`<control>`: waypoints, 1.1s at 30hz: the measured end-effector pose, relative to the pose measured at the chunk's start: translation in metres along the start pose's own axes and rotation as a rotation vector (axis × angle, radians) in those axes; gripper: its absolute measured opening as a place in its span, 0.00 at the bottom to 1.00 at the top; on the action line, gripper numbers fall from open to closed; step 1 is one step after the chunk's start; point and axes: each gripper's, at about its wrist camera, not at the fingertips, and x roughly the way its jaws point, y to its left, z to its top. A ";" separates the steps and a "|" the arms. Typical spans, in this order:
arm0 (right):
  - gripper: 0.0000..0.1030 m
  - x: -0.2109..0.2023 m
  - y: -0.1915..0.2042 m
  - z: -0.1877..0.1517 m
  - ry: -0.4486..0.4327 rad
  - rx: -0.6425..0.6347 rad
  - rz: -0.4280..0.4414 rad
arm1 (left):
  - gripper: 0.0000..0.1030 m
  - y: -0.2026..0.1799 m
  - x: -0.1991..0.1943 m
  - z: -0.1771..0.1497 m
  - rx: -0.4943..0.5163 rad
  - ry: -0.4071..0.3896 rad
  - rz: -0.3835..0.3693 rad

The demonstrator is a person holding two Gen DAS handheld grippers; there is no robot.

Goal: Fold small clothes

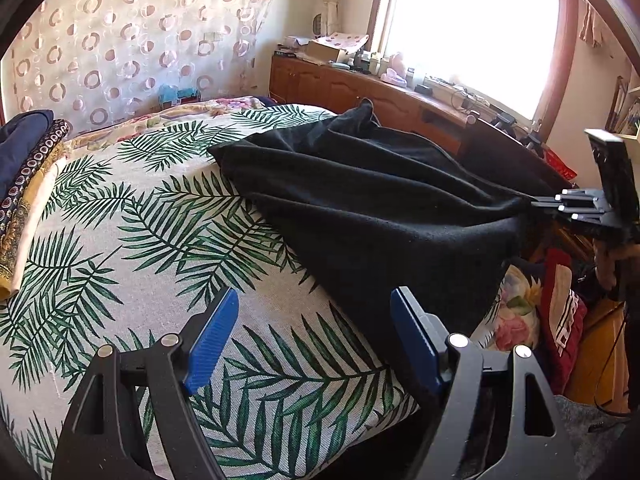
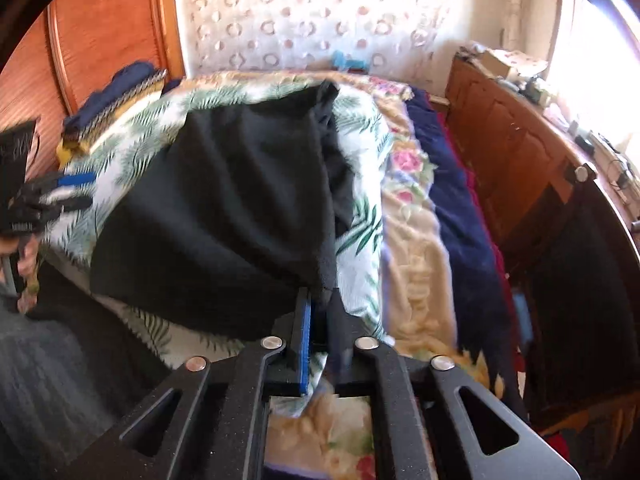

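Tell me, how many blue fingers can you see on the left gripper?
2. One blue finger is over the leaf-print cover, at the left. The other is at the right, by the edge of the black cloth. Nothing sits between them.

We see a bed (image 1: pixel 132 344) under a palm-leaf cover (image 1: pixel 120 240), which fills the space below and ahead of our left claw (image 1: pixel 314 344). A black garment (image 1: pixel 380 208) lies on the cover ahead and to the right of that claw, its near corner gathered between the nearly closed fingers of our right claw (image 2: pixel 318 320). Folded clothes (image 1: pixel 28 168) are stacked on the bed far to the left claw's left. A floral blanket (image 2: pixel 412 240) lies right of our right claw.
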 end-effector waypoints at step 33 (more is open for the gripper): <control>0.04 0.152 0.001 0.226 -0.150 0.072 -0.110 | 0.77 0.021 -0.006 0.000 -0.058 -0.052 0.064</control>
